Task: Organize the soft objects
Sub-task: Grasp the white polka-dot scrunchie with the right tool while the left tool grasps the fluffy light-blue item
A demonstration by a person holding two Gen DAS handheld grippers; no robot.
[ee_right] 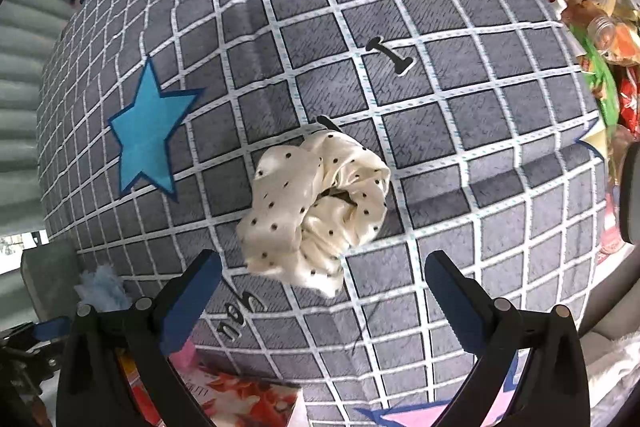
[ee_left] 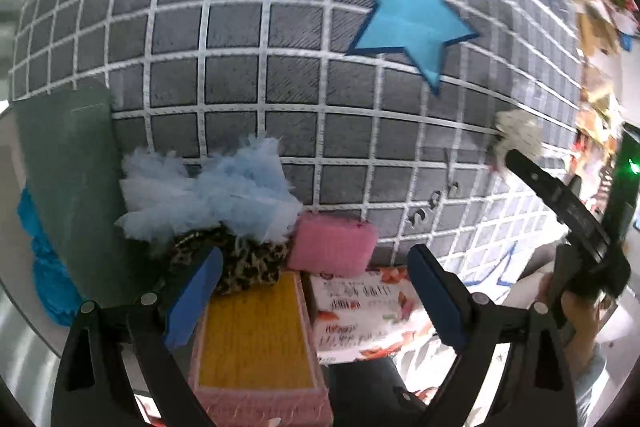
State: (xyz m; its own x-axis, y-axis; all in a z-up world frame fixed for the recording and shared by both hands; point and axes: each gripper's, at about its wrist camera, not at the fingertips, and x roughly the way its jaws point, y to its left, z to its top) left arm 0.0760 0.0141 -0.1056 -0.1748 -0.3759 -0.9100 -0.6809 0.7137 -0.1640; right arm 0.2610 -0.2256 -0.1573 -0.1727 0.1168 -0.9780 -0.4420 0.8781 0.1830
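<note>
A cream scrunchie with black dots [ee_right: 316,207] lies on the grey checked cloth [ee_right: 460,107], just ahead of my open right gripper [ee_right: 324,283]; its jaws stand apart and empty. It also shows far right in the left wrist view [ee_left: 518,135], beside the right gripper's body. My left gripper [ee_left: 316,291] is open and empty above a pink box with a yellow inside [ee_left: 256,339]. Ahead of it lie a leopard-print scrunchie [ee_left: 240,263], a pale blue tulle scrunchie [ee_left: 212,195] and a pink sponge [ee_left: 334,245].
A grey-green block [ee_left: 68,187] stands at left with a blue fluffy item [ee_left: 44,267] behind it. A printed tissue pack [ee_left: 360,315] lies beside the pink box. Snack packets and bottles [ee_right: 600,39] crowd the cloth's right edge. Blue and pink stars mark the cloth.
</note>
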